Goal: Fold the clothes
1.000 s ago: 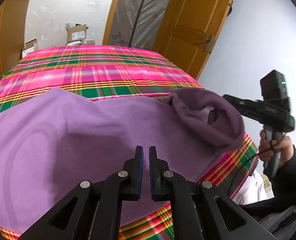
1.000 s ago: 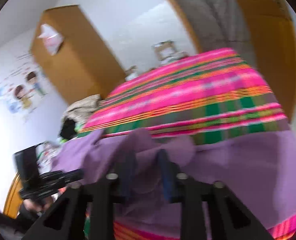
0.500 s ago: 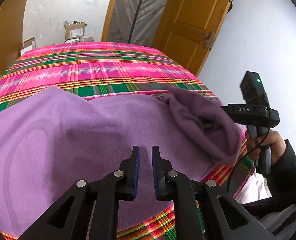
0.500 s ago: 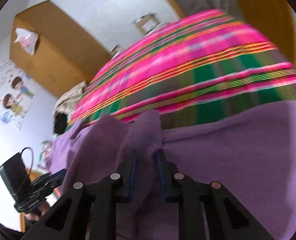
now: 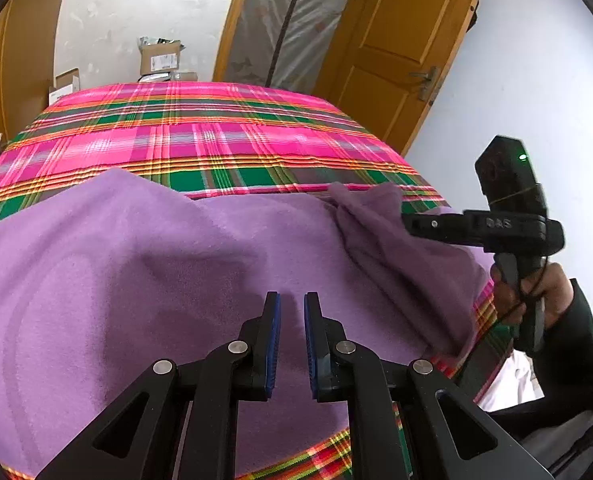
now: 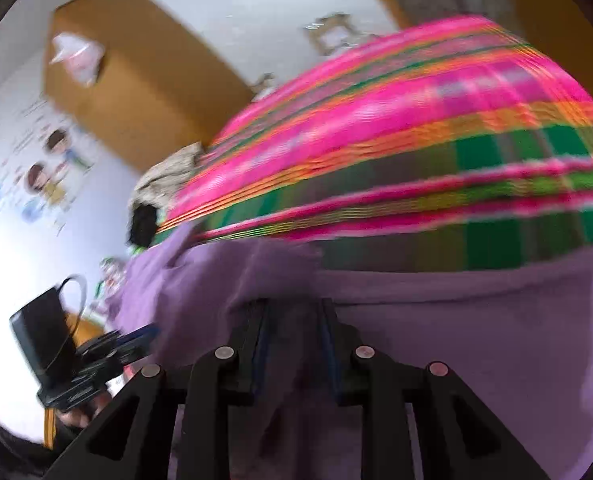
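A purple fleece garment (image 5: 136, 280) lies spread over the near part of a plaid-covered bed (image 5: 216, 140). My left gripper (image 5: 292, 300) hovers just above its middle, jaws a narrow gap apart, nothing between them. At the garment's right side a folded-over flap (image 5: 396, 256) lies low on the cloth, and my right gripper (image 5: 410, 224) holds its far corner. The blurred right wrist view shows the right gripper (image 6: 292, 304) shut on bunched purple cloth (image 6: 280, 272). The left gripper (image 6: 136, 336) shows there at lower left.
A person's hand (image 5: 536, 292) in a dark sleeve holds the right gripper beside the bed's right edge. A wooden door (image 5: 396, 40) and cardboard boxes (image 5: 160, 58) stand beyond the bed. A wardrobe (image 6: 136, 80) and a clothes pile (image 6: 168, 176) are at its left.
The right gripper has carried the purple flap lower and farther across the garment, flattening it. The left gripper's jaws have parted slightly; that hand has stayed in place.
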Available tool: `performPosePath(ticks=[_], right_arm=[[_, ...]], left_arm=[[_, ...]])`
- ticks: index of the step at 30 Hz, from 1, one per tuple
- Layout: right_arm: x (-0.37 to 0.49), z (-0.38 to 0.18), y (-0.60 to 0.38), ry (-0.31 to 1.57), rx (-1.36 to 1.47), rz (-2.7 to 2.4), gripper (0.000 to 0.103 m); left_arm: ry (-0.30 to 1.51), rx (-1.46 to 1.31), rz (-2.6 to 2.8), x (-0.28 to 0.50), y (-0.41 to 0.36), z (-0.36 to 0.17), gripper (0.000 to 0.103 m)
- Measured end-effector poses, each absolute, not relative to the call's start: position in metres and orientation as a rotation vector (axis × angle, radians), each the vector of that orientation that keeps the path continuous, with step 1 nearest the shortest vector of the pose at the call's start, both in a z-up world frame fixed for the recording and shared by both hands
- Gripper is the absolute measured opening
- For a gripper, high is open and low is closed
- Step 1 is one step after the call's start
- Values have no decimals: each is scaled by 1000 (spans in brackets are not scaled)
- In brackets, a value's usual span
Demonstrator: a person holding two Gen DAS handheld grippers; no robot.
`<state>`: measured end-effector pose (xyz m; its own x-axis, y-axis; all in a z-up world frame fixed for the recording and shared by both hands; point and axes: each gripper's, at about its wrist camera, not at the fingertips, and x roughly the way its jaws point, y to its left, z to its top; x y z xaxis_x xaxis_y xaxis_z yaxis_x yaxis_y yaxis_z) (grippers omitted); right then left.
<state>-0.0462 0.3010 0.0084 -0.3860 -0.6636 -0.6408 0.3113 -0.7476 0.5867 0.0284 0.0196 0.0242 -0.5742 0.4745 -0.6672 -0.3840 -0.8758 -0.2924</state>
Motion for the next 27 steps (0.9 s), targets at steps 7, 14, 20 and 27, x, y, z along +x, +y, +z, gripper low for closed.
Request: performPosePath(ticks=[7,14,20,27], right_arm=[[-65,10,286,-389,1267,-2199,21],[-89,15,301,-370,1231,-2361,24],[-71,24,323,-426,1167,-2305,24],[-62,2,303,-429,1264,-2112,24]], left_arm=[[-167,-1085,2405,24,21,20,12],[-176,-1092,2415,23,17,19,12],[-180,-1100,2404,17,20,16,12],[-171,-1098,2369,10,34,16,12]])
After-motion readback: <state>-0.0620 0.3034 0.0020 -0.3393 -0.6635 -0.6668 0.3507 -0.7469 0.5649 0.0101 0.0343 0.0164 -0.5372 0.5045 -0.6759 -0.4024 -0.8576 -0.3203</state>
